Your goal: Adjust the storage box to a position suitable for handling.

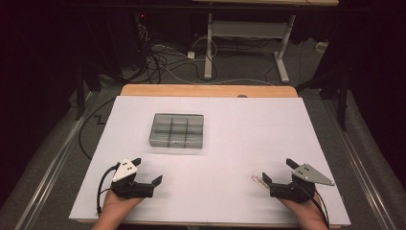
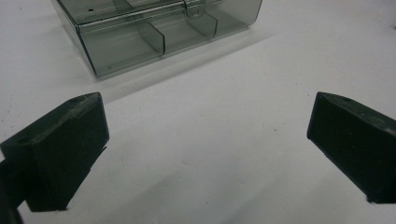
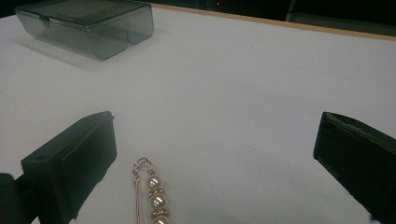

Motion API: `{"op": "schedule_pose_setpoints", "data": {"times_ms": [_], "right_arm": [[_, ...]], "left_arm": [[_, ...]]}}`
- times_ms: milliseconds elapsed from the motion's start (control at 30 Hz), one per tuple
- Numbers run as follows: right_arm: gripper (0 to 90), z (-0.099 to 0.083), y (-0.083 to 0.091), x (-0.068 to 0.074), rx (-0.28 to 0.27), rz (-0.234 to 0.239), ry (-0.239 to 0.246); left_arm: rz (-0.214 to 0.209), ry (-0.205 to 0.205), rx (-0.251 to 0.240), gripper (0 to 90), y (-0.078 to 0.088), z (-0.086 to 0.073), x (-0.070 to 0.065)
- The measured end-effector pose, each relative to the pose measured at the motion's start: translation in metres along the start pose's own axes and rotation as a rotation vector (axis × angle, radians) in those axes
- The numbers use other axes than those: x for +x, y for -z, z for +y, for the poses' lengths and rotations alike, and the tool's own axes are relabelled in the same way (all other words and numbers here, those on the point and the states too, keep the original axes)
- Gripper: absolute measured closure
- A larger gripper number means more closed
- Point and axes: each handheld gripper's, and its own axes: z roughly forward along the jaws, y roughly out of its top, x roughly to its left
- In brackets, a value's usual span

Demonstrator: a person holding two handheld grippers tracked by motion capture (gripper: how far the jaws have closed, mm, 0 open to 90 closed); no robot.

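A smoky grey, see-through compartment box (image 1: 177,130) stands closed on the white table sheet, left of centre. In the left gripper view the box (image 2: 154,28) and its front latch lie just ahead. My left gripper (image 1: 147,171) rests near the front left, open, with nothing between its jaws (image 2: 205,121). My right gripper (image 1: 278,171) rests at the front right, open as well (image 3: 217,130). A gold pin with pearls (image 3: 152,196) lies flat on the sheet between the right jaws, close to the left one, untouched. The same pin (image 1: 258,181) shows beside that gripper's tip.
The white sheet (image 1: 249,124) covers a wooden table whose far edge (image 1: 206,90) shows. Beyond it, on the floor, are cables and the legs of another desk (image 1: 208,48). A hand holds each gripper at the near edge.
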Motion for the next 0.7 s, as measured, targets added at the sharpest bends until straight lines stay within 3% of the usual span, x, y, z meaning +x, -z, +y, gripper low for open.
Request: {"op": "schedule_pose_setpoints", "data": {"times_ms": [700], "right_arm": [[0.0,0.0014,0.0032,0.0034,-0.013,0.003,0.023]], "left_arm": [[-0.028,-0.005,-0.025,0.0,0.0013,0.0016,-0.0005]]}}
